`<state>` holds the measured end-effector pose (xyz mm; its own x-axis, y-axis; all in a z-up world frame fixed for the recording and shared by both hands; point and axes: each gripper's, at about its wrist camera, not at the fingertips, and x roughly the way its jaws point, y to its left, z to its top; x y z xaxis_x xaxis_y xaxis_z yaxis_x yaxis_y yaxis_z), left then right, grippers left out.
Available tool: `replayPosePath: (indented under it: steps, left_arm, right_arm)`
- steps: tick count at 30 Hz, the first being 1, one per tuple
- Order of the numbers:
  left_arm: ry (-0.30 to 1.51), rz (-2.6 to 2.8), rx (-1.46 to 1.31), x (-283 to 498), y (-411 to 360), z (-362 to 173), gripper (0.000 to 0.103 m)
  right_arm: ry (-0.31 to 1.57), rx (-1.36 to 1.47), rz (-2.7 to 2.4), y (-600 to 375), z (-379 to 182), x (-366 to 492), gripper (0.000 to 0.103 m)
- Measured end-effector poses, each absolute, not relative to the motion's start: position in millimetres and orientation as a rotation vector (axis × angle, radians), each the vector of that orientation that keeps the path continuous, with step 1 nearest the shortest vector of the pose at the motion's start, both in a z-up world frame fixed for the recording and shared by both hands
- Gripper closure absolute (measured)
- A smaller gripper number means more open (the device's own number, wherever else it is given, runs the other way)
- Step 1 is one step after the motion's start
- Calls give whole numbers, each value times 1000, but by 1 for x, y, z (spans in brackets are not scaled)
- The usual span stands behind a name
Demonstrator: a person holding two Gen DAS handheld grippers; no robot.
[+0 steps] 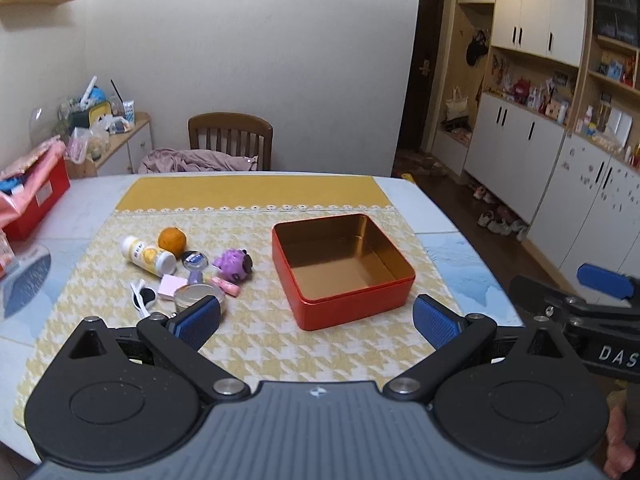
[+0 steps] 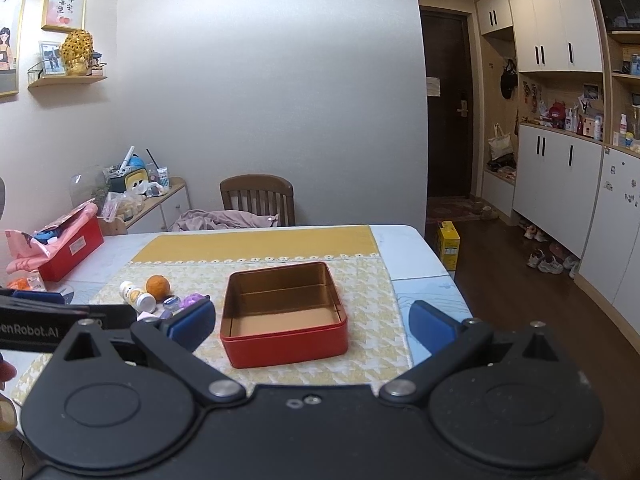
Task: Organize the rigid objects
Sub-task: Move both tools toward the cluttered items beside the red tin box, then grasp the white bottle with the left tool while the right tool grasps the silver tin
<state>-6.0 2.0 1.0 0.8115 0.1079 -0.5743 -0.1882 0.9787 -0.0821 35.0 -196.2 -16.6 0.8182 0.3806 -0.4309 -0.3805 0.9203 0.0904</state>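
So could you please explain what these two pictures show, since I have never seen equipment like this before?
No robot arm here: a person holds a two-finger gripper in each hand, and each carries a wide-angle camera looking forward along its fingers. One picture comes from the left gripper, the other from the right gripper. The black arms with blue pads at the bottom are the fingers; both grippers are open and hold nothing.

On the table, on a yellow patterned cloth, sits an empty red tin with a gold inside. To its left lies a cluster of small things: an orange, a white and yellow bottle on its side, a purple toy, a small round tin and a few more. Presumably they go into the red tin.
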Motion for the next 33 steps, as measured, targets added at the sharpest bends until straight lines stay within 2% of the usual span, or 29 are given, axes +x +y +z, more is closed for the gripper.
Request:
replayPosePath:
  steps: [18, 26, 33]
  left_arm:
    - [599, 243, -238, -16, 32, -4, 0]
    - [564, 297, -212, -3, 82, -10, 0]
    - [576, 347, -181, 23, 158, -31, 0]
  right_arm:
    - [464, -3, 481, -183, -16, 39, 0]
    - [464, -1, 577, -161, -16, 58, 0]
    - [481, -71, 642, -111, -25, 75, 2]
